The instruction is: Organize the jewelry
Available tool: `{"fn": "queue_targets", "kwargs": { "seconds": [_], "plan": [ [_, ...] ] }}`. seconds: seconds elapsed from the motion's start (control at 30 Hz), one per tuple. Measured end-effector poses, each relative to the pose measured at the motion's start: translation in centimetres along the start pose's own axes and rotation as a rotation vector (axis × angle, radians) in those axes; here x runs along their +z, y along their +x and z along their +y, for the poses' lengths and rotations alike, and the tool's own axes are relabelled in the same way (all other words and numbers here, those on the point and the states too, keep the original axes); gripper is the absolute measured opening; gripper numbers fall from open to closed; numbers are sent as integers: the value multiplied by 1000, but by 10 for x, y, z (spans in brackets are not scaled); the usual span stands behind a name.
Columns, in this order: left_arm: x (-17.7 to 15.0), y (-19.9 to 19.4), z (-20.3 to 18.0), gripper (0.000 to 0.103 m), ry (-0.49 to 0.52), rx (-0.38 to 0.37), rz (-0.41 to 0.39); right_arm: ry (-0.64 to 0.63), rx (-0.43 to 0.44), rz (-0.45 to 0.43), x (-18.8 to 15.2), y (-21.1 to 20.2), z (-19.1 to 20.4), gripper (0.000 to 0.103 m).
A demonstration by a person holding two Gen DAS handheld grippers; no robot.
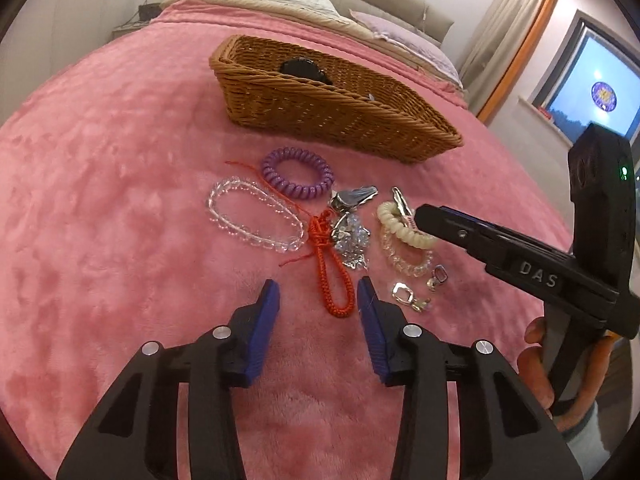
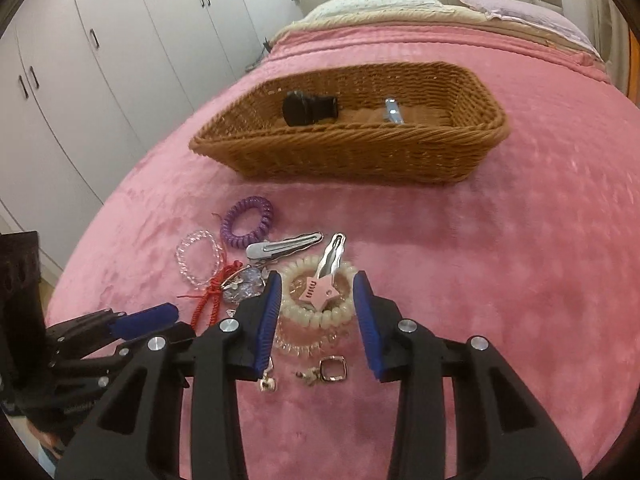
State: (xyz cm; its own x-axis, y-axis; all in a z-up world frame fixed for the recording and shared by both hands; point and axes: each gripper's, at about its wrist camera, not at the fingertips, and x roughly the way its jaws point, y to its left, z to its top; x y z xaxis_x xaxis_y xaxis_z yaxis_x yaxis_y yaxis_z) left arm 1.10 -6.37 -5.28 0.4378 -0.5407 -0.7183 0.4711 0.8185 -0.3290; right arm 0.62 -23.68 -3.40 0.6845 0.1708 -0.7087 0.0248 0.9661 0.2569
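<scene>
Jewelry lies in a loose pile on the pink blanket before a wicker basket [image 1: 340, 116] [image 2: 352, 156]. My left gripper [image 1: 318, 294] is open, its fingers either side of the lower loop of a red braided cord [image 1: 332, 280]. My right gripper [image 2: 316, 294] is open, straddling a cream coil bracelet [image 2: 316, 310] with a pink star hair clip [image 2: 320, 290] lying on it. Nearby are a purple coil hair tie [image 1: 298, 178] [image 2: 248, 228], a clear bead bracelet [image 1: 252, 220] [image 2: 198, 258], a silver clip [image 2: 284, 246] and small silver rings [image 1: 404, 294] [image 2: 334, 368].
The basket holds a black object [image 2: 308, 108] and a silver piece [image 2: 394, 112]. The right gripper's body [image 1: 520, 264] reaches in from the right in the left wrist view. Pillows lie at the bed's far end [image 2: 520, 12]. White wardrobes [image 2: 80, 80] stand to the left.
</scene>
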Motion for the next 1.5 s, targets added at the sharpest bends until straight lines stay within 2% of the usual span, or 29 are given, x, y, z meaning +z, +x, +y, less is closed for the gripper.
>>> {"fn": "queue_targets", "kwargs": {
  "seconds": [0.1, 0.3, 0.4, 0.53, 0.63, 0.9, 0.97, 1.0, 1.03, 1.23, 1.4, 1.5],
  "plan": [
    [1, 2, -4, 38, 16, 8, 3, -8, -53, 10, 1, 9, 3, 34],
    [0, 11, -19, 31, 87, 112, 1, -62, -129, 1, -2, 12, 13, 29],
    [-2, 10, -21, 26, 94, 128, -7, -77, -112, -26, -3, 8, 16, 29],
    [-2, 9, -17, 10, 82, 117, -8, -67, -90, -84, -5, -5, 13, 29],
    [-4, 9, -14, 3, 68, 106, -12, -63, -73, -86, -4, -8, 13, 29],
    [-5, 6, -6, 2, 23, 47, -30, -42, -43, 4, 1, 12, 10, 29],
    [-6, 6, -6, 2, 19, 38, -33, -35, -41, 14, 3, 15, 10, 27],
    [-6, 6, -6, 2, 16, 34, -35, -44, -56, 23, 3, 18, 11, 18],
    [-6, 6, -5, 2, 15, 31, -35, -54, -68, 37, 2, 22, 13, 17],
    [-7, 4, -3, 2, 3, 12, -45, -86, -69, 7, -2, 16, 18, 16],
    [-8, -9, -2, 2, -4, -19, -86, -27, -23, -67, 0, -8, 6, 14],
    [-12, -25, -1, 2, -8, -28, -118, 2, -38, -98, -3, -28, -4, 14]
  ]
}}
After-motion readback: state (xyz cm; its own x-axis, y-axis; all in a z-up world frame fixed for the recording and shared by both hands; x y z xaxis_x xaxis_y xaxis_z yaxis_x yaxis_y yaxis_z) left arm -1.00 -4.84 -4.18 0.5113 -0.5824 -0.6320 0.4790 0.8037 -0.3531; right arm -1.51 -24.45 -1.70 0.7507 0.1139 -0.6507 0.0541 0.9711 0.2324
